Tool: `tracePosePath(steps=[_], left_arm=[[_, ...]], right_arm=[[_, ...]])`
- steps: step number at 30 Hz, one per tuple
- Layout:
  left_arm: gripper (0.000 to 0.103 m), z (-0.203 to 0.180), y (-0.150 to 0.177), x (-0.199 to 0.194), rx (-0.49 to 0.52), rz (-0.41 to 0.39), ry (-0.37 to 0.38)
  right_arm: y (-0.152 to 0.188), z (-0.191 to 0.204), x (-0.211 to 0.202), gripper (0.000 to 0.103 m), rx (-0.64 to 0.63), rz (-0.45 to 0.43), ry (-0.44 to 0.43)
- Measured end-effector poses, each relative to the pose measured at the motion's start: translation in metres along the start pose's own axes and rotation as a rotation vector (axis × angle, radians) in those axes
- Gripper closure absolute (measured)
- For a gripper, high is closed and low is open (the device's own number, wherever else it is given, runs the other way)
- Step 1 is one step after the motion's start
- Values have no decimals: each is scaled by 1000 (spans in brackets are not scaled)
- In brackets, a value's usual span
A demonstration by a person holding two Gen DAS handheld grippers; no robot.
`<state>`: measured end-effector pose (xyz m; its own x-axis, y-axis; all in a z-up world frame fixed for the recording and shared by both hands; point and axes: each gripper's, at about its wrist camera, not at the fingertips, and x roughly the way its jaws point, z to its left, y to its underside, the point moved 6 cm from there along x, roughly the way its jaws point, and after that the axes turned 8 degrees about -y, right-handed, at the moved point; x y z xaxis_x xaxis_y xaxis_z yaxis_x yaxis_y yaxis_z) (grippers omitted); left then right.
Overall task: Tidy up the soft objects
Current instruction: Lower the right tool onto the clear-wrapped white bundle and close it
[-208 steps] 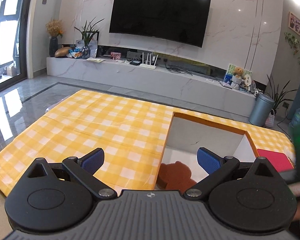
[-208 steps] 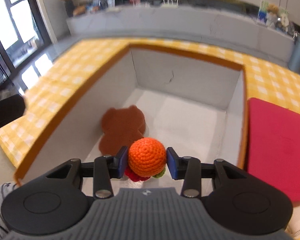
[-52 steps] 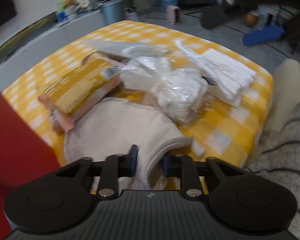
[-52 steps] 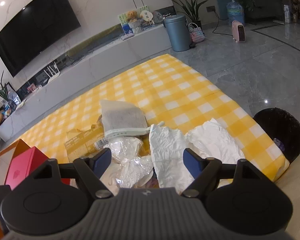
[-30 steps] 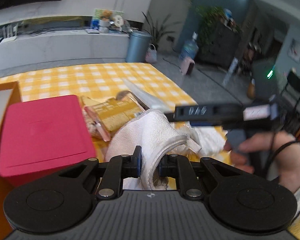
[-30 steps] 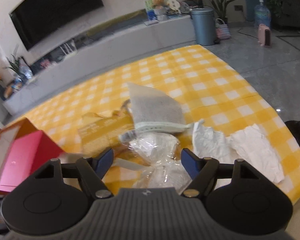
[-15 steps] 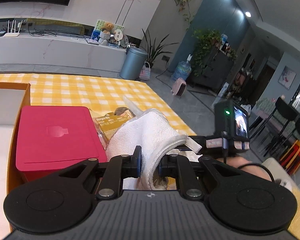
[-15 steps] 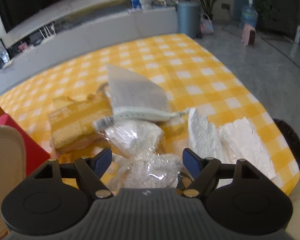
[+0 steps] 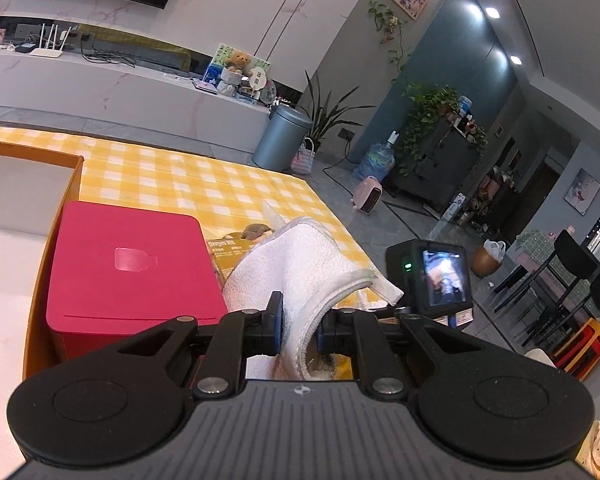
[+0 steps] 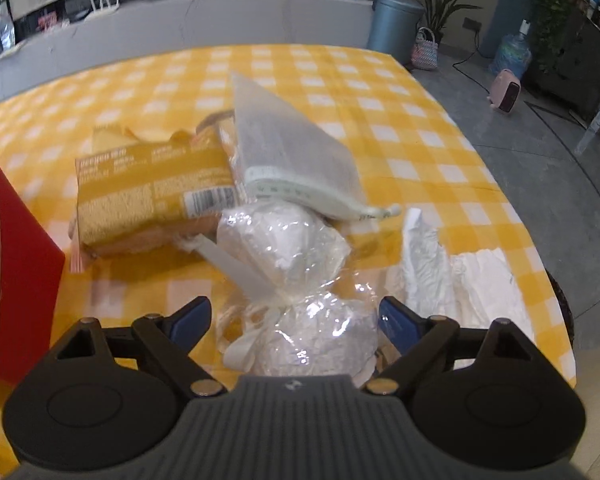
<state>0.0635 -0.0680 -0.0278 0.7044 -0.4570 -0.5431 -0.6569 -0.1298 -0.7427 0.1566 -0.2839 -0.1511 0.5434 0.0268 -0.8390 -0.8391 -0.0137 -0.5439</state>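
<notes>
Towel (image 9: 300, 264) folds are hanging clamped in my left gripper (image 9: 298, 326), lifted beside the red box (image 9: 128, 264). I'm spreading my right gripper (image 10: 296, 316) around the plastic-wrapped bundle (image 10: 300, 280) on the checked cloth (image 10: 400, 120), jaws having just been opening, not pressing. I'm worrying that slick wrap could slip when closing.

Left gripper (image 9: 298, 330): jaws nearly closed, blue pads clamped on fold of white towel (image 9: 296, 264), towel lifted and draped forward between fingers. Gripper tilted moderately downward.

Right gripper (image 10: 294, 318): jaws spread wide, have just been opening further. Pitched steeply downward over clear plastic bag (image 10: 300, 320); bag lies between fingers, pads apparently not pressing on it, though near edge of bag is hidden under gripper body. Its rear screen (image 9: 444, 276) shows in left wrist view, just right of towel.
</notes>
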Motion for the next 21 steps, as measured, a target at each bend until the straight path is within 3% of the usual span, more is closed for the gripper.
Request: tracePosePath(steps=[2,4,11,16,21], left_arm=[[86,0,0,-1,-4,-2,-9],[86,0,0,-3,-4,-3,-14],[86,4,3,1,-14,9,-21],[86,11,5,5,-32,23,-29],[86,15,2,3,-49,18,-36]], right_arm=[[3,2,6,17,-31,30,44],[6,6,9,34,-70,49,87],[8,11,-4,40,-97,19,65],[14,22,-37,41,-67,-39,-82],[27,30,-44,41,-38,-1,-251]])
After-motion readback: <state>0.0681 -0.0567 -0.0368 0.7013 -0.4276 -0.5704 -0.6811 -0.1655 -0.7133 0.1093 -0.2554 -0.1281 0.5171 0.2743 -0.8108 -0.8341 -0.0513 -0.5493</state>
